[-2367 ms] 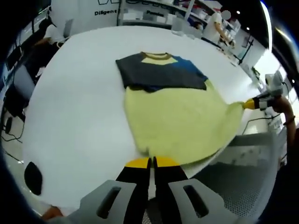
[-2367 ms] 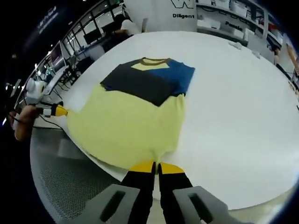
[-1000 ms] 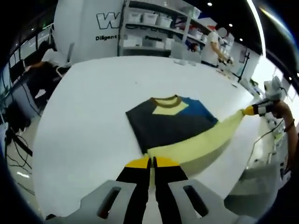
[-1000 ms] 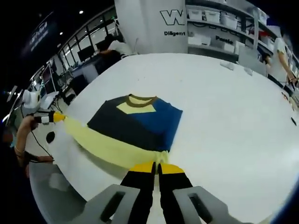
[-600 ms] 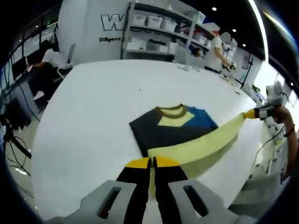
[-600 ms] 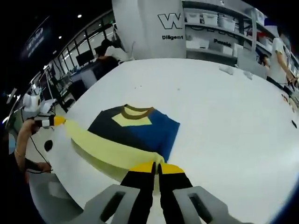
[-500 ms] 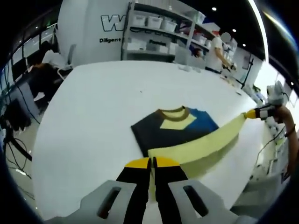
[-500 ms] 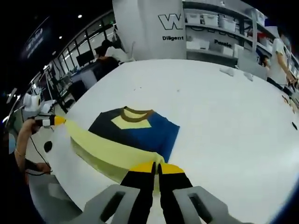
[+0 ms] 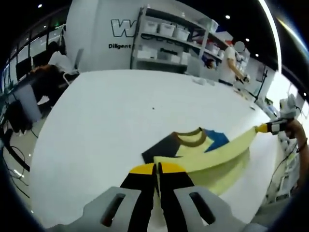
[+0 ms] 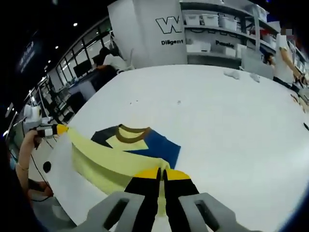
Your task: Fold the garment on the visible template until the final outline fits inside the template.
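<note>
in the left gripper view the left gripper (image 9: 157, 167) has its yellow-tipped jaws pressed together, pinching one corner of the pale yellow hem of the garment (image 9: 212, 157). from that pinch the yellow fabric runs as a raised, taut band across the garment to the right gripper (image 9: 264, 128), seen at the far side of the garment with a person's hand (image 9: 289, 126) behind it; its yellow tips meet the other hem corner.

in the right gripper view the right gripper (image 10: 161, 173) is likewise clamped on the yellow hem, jaws closed with fabric between the tips. the band stretches from there to the left gripper (image 10: 59, 129), held by a hand (image 10: 30, 140) beyond the garment's far edge, its tips on the opposite corner.

the garment (image 10: 128, 150) lies on the white table (image 10: 231, 125), near the edge closest to both grippers. its upper part rests flat: a brown collar (image 10: 129, 134) with a yellow panel under it, dark grey on one side and blue on the other. the lifted yellow lower part is carried over this flat part, covering much of it, while more yellow cloth hangs and lies below the band.

beyond the garment, past the far edge of the table, stand white shelves (image 9: 169, 41) with bins, a wall with large lettering, and people at the table's sides.
</note>
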Demonstrator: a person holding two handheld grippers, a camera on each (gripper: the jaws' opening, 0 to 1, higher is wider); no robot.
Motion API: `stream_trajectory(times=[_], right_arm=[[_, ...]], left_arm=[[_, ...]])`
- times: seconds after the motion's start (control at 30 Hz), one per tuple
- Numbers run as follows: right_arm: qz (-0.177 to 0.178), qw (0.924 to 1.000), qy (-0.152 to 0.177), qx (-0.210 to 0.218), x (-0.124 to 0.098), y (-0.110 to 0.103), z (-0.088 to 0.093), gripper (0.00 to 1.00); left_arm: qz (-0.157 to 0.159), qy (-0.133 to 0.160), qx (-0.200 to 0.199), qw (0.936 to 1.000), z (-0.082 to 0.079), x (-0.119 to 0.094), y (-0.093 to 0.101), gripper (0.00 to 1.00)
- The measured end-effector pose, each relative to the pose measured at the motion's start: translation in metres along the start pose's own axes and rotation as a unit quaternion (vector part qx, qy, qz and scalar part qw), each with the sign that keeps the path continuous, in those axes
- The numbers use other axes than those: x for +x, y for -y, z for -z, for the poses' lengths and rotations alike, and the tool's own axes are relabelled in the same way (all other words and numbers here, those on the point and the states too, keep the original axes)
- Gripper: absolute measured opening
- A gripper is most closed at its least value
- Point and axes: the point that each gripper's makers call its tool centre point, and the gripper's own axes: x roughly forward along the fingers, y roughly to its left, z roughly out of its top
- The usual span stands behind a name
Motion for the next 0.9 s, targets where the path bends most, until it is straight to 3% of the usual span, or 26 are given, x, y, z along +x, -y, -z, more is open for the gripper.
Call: stream_trajectory(times=[0.43,0.57,0.9], right_arm=[[0.037,0.9992,-0.004,-0.018,0.042,0.008,-0.024,0.00],[0.055,0.9978,-0.023,-0.030,0.055,0.016,-0.021,0.00],[0.058,0.9966,-0.046,-0.035,0.088,0.027,-0.014,0.00]], left_arm=[[-0.018,-0.011,-0.013,0.9997,-0.008,0.039,-0.019,0.00],[-0.025,-0.022,-0.032,0.9989,0.000,0.052,-0.027,0.00],[-0.043,-0.026,-0.037,0.9981,0.009,0.083,-0.039,0.00]])
